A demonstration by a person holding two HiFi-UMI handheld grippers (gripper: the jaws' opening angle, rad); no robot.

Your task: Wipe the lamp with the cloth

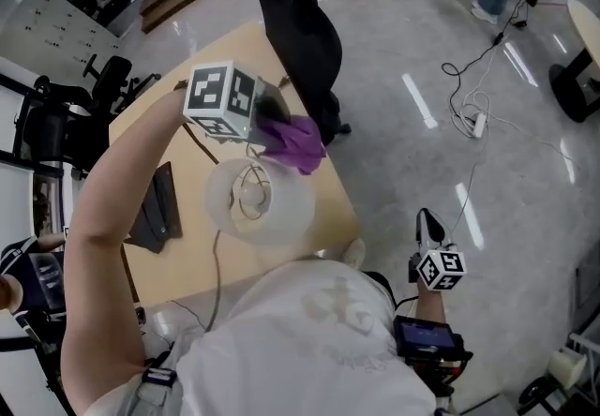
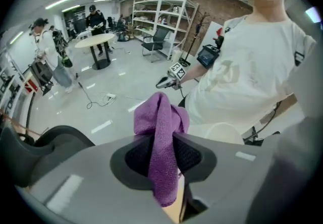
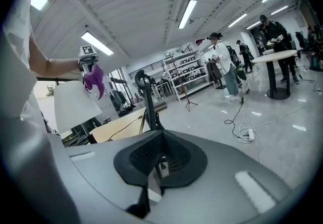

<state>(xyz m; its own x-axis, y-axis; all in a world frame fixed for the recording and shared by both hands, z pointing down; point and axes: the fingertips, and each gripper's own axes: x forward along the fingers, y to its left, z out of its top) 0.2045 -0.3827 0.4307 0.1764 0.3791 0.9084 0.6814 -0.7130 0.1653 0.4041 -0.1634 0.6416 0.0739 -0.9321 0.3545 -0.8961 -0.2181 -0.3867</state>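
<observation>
A purple cloth hangs bunched in my left gripper, which is shut on it just above the far rim of the white lamp shade. In the left gripper view the cloth sticks up between the pads of the left gripper, with the shade beyond it. My right gripper is held low at my right side, off the table, away from the lamp. Its jaws meet with nothing between them. From there the shade and cloth show at far left.
The lamp stands on a wooden table with a flat dark object to its left and a cord running off the near edge. A black chair stands at the far corner. Cables and a power strip lie on the floor.
</observation>
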